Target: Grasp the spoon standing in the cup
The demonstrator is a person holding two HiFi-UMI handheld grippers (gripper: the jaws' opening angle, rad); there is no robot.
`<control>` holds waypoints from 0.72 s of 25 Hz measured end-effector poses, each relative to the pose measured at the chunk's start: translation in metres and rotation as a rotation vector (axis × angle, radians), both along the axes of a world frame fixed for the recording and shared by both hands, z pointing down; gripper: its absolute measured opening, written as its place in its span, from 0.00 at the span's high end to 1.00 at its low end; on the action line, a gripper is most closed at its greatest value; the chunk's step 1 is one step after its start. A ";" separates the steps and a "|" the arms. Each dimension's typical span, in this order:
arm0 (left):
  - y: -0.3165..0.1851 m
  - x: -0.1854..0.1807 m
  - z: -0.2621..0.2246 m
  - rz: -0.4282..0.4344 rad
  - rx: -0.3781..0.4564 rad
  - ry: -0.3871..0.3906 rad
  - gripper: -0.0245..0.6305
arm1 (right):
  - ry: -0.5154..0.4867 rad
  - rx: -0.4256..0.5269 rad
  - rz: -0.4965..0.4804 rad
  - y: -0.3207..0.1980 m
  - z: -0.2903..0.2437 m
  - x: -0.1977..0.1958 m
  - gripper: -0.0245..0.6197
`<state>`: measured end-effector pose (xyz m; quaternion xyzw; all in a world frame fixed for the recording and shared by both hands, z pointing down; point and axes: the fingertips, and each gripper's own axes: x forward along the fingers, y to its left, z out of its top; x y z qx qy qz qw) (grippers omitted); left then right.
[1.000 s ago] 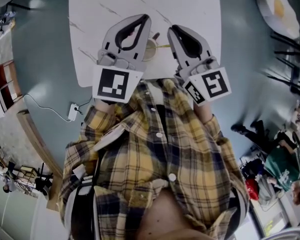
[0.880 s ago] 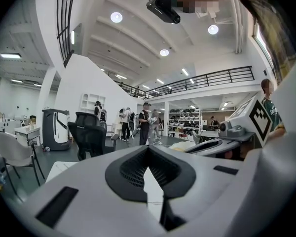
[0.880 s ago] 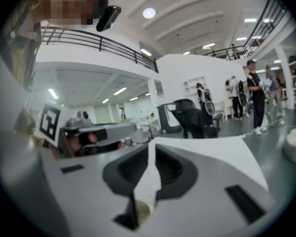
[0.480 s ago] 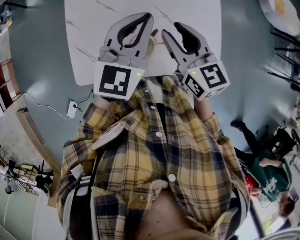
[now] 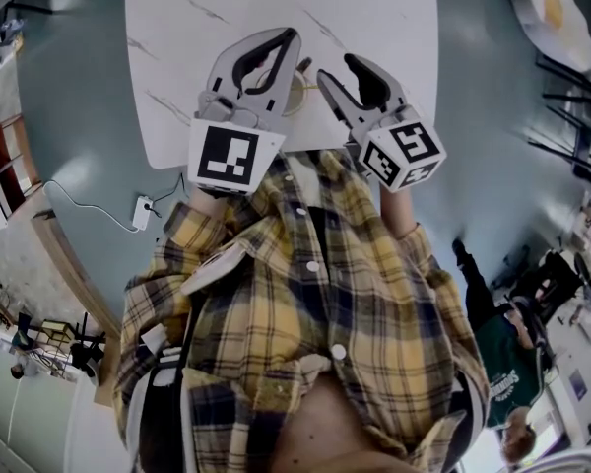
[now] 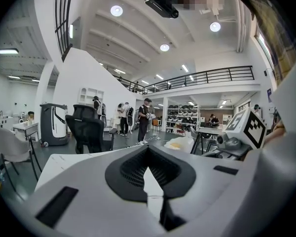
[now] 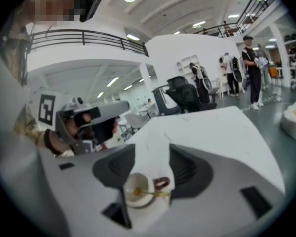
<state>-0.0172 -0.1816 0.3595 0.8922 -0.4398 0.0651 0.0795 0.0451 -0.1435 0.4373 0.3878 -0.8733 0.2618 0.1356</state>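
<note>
inside the cup [image 7: 137, 189], the spoon [image 7: 155, 193] leans with handle pointing rightward.

Over white table [image 5: 374, 13], left claw [image 5: 290, 39] and right claw [image 5: 337, 67], cup [image 5: 298, 94] between them.

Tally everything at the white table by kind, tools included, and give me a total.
Cups: 1
Spoons: 1, in the cup
Tools: 2, the left tool and the right tool, whose jaws have just been opening; they grip nothing, and the cup and spoon show through the gap
Total: 4
</note>
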 end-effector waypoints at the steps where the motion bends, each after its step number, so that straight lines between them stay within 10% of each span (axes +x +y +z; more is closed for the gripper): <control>1: 0.000 0.001 0.000 0.002 0.001 -0.001 0.94 | 0.001 -0.012 -0.001 0.001 0.004 0.001 0.63; 18: 0.003 0.007 0.004 0.029 -0.025 -0.010 0.94 | -0.014 -0.221 -0.006 0.028 0.065 0.008 0.61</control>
